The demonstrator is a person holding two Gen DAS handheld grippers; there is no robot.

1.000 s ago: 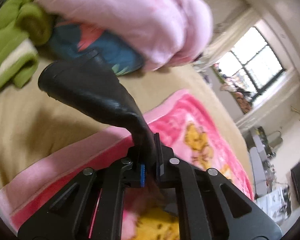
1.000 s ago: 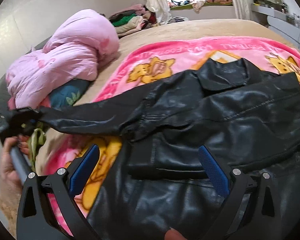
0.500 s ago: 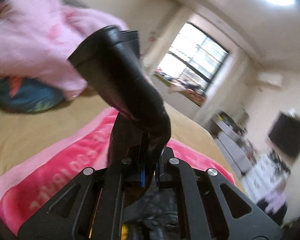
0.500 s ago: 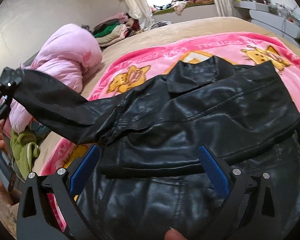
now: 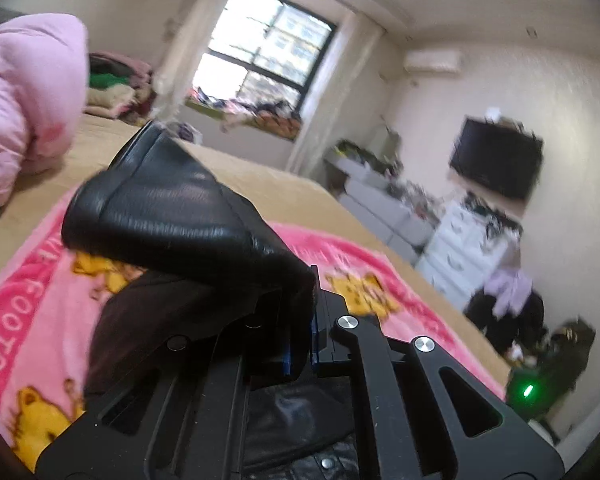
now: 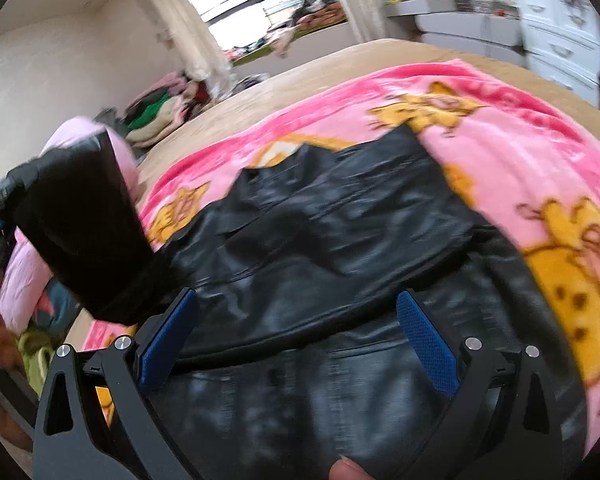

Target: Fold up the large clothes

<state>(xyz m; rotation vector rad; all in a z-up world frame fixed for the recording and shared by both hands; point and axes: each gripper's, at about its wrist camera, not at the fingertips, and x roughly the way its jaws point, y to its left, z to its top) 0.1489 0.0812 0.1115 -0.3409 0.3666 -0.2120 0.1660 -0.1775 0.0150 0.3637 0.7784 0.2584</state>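
Note:
A black leather jacket (image 6: 340,248) lies spread on a pink cartoon blanket (image 6: 520,152) on the bed. My left gripper (image 5: 300,344) is shut on the jacket's sleeve cuff (image 5: 168,216) and holds it raised above the blanket; the lifted sleeve also shows at the left of the right wrist view (image 6: 84,232). My right gripper (image 6: 296,336) is open and empty, its blue pads (image 6: 428,344) spread just over the jacket's lower body.
A pink duvet (image 5: 24,104) is heaped at the head of the tan bed (image 5: 284,196). Folded clothes (image 6: 160,112) are stacked near the window. White drawers (image 5: 464,256) and a wall television (image 5: 496,160) stand past the bed's far side.
My left gripper has lifted the sleeve up off the bed and swung it inward over the jacket. My right gripper has stayed open above the jacket and shifted slightly.

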